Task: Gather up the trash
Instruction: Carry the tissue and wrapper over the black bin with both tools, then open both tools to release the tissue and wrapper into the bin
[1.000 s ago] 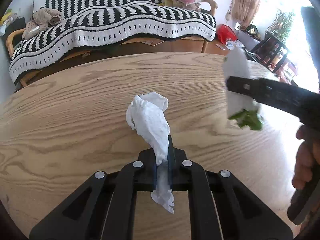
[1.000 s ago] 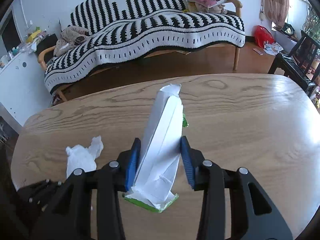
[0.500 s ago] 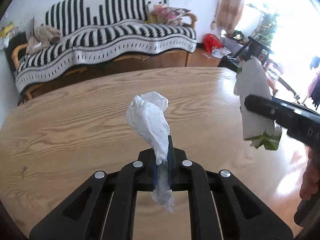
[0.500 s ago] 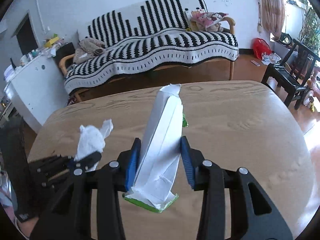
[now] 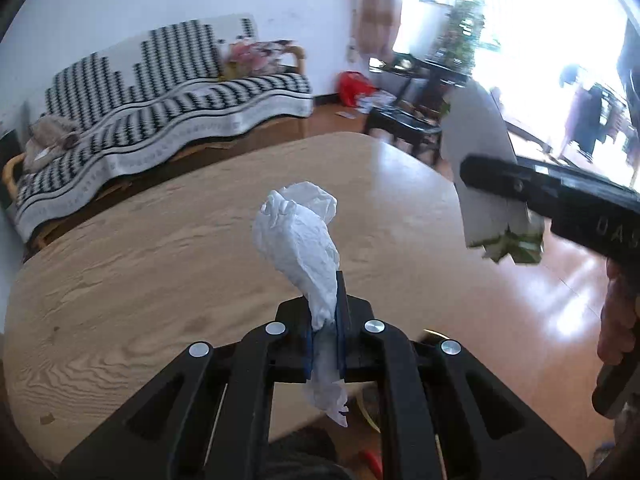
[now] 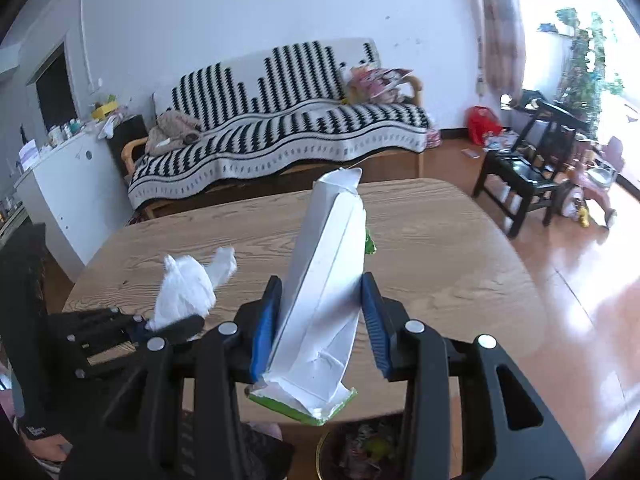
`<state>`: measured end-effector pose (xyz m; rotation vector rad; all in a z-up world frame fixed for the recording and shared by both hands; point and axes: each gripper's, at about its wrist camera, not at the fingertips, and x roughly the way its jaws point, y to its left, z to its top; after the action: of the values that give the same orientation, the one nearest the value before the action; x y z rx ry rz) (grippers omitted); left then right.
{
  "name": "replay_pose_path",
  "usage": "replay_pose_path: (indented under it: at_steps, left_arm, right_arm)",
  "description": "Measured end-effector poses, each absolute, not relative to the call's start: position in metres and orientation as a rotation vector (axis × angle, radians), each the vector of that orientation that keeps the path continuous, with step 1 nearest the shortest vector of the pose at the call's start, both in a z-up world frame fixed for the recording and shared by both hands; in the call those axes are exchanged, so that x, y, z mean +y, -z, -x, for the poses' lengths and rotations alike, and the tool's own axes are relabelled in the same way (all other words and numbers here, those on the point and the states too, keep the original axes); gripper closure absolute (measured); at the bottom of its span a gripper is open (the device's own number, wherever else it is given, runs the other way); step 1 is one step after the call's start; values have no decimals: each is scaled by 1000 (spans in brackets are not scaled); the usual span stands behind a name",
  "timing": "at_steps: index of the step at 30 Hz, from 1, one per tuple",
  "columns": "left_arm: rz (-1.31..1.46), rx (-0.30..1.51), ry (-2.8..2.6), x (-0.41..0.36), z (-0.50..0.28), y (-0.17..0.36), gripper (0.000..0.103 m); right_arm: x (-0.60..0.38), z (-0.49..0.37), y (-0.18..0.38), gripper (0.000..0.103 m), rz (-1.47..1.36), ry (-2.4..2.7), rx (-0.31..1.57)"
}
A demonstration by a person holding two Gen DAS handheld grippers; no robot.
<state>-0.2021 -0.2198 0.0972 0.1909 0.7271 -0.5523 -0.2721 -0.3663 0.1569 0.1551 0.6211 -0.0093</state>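
Left wrist view: the left tongs (image 5: 323,320) pinch a crumpled white tissue (image 5: 298,236), its bulk rising above the blue pads and a tail hanging below them, held over the near edge of the wooden table (image 5: 160,248). To the right, the right tongs (image 5: 500,178) grip a flattened white carton (image 5: 478,152) with a torn green end, out past the table's corner above the floor. Right wrist view: the right tongs (image 6: 318,316) are pressed against both sides of the carton (image 6: 324,280), which stands upright between the blue pads. Below them shows the rim of a bin (image 6: 320,450) holding mixed scraps. A striped sofa (image 6: 280,120) lines the far wall.
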Motion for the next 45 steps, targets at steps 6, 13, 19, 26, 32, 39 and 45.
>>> replay_pose_path:
  at_steps: [6, 13, 19, 26, 32, 39, 45]
  left_arm:
    - [-185, 830, 683, -269, 236, -71, 96]
    - [-121, 1020, 738, -314, 250, 5, 96]
    - [-249, 1049, 712, -345, 270, 80, 96]
    - [-283, 1152, 738, -353, 262, 119, 96]
    - [-301, 1156, 759, -352, 263, 124, 96]
    - [-297, 1163, 760, -349, 263, 126, 96]
    - [-295, 1169, 760, -350, 265, 124, 96]
  right_arm:
    - [-395, 333, -135, 62, -131, 86, 636]
    - [-448, 365, -24, 62, -348, 146, 835]
    - [-477, 378, 71, 62, -537, 228, 993]
    - [-476, 388, 145, 62, -698, 249, 1105]
    - [-467, 380, 149, 62, -667, 240, 1126]
    - [-466, 362, 145, 62, -654, 236, 1128]
    - [-468, 363, 146, 62, -659, 228, 1135]
